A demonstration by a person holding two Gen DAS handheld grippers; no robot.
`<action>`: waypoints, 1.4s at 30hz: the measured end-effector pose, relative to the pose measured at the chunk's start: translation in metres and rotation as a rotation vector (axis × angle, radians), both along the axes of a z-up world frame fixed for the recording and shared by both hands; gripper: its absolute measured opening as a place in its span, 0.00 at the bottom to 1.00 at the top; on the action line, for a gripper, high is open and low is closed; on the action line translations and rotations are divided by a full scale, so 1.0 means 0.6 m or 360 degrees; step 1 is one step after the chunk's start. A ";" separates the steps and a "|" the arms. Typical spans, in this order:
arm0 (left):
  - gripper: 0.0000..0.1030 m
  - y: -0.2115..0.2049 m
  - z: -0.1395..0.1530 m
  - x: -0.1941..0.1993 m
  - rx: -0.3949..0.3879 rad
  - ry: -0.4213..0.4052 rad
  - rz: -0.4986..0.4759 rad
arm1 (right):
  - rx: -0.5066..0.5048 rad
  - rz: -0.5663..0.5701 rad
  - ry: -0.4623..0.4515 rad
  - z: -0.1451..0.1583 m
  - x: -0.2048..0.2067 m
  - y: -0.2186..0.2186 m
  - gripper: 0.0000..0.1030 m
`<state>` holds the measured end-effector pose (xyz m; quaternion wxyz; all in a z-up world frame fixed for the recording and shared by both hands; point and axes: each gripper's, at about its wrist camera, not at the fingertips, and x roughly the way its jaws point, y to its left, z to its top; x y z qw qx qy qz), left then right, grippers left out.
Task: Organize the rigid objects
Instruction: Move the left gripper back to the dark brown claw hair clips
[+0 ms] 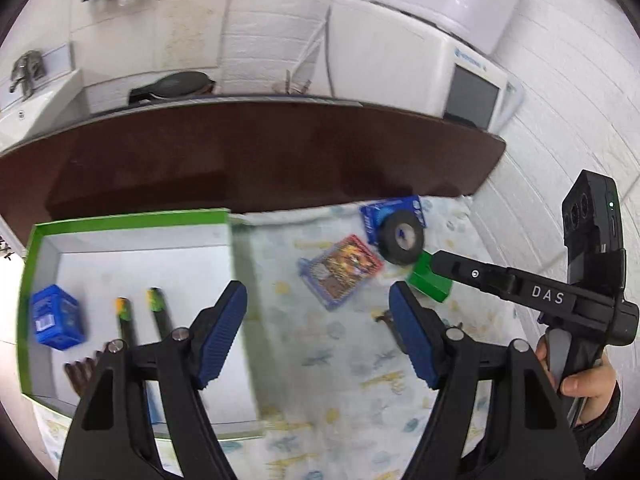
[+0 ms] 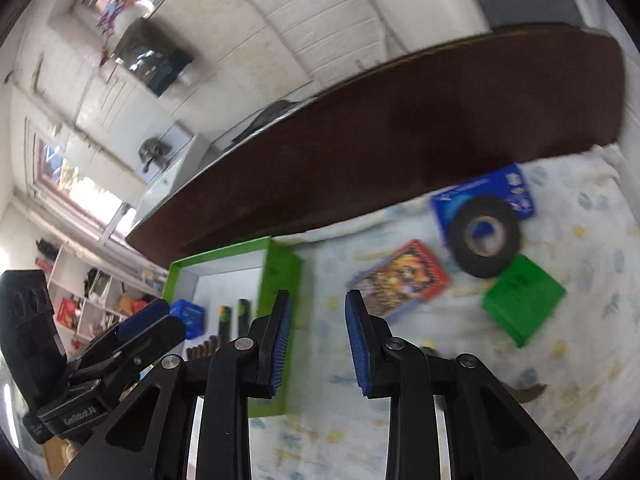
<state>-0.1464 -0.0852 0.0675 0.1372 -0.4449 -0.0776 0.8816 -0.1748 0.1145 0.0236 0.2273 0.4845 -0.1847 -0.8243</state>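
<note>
Right up close, the left gripper (image 1: 318,334) hangs with its blue pads spread wide, nothing between them, over the patterned sheet (image 1: 340,380) beside the green-rimmed box (image 1: 128,218). Over on the other side, the right gripper (image 2: 318,346) has its pads apart too, a narrower gap, and empty as well, poised just off the box's near right corner.

Inside the box: a small blue carton (image 1: 58,318) sits at the left, two dark sticks with yellow-green tips (image 1: 140,314) lie side by side in the middle, and a row of brown ridged pieces (image 1: 82,368) shows at the near wall, partly hidden behind the left gripper's frame.

Out on the sheet, well apart from the box, there's a colourful flat pack (image 2: 400,278) with a red border. Beyond it a black tape roll (image 2: 484,234) lies partly on top of a blue flat pack (image 2: 516,190). Just beside the roll sits a green block (image 2: 522,300). A dark metal item (image 2: 528,392) peeks out near the right gripper's frame; too blurred to name.

A dark brown board (image 1: 260,152) runs behind it all.
</note>
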 end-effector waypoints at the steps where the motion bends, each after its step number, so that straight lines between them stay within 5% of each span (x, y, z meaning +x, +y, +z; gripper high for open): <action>1: 0.71 0.025 -0.014 -0.004 -0.0004 -0.0033 -0.0031 | -0.0005 -0.0045 -0.0026 -0.013 0.001 0.034 0.29; 9: 0.71 0.130 -0.115 -0.042 -0.0080 -0.0245 -0.0096 | -0.0112 -0.0231 -0.0252 -0.133 0.040 0.225 0.29; 19: 0.69 0.144 -0.166 -0.084 0.0003 -0.0500 0.0075 | -0.0266 -0.0284 -0.0371 -0.203 0.058 0.251 0.29; 25: 0.64 0.151 -0.174 -0.087 0.0010 -0.0521 0.0061 | -0.0195 -0.0139 -0.0218 -0.183 0.066 0.230 0.29; 29: 0.64 0.156 -0.162 -0.083 -0.0060 -0.0419 -0.0021 | 0.0113 -0.0028 0.0023 -0.160 0.090 0.220 0.38; 30: 0.64 0.159 -0.161 -0.083 -0.0057 -0.0412 -0.0042 | 0.0148 0.0000 0.0035 -0.162 0.094 0.219 0.45; 34: 0.64 0.175 -0.168 -0.087 -0.0010 -0.0425 -0.0105 | 0.0025 0.0029 0.0001 -0.176 0.091 0.219 0.45; 42: 0.64 0.200 -0.187 -0.056 0.0111 -0.0509 -0.0268 | 0.0158 0.0212 0.0078 -0.186 0.084 0.173 0.46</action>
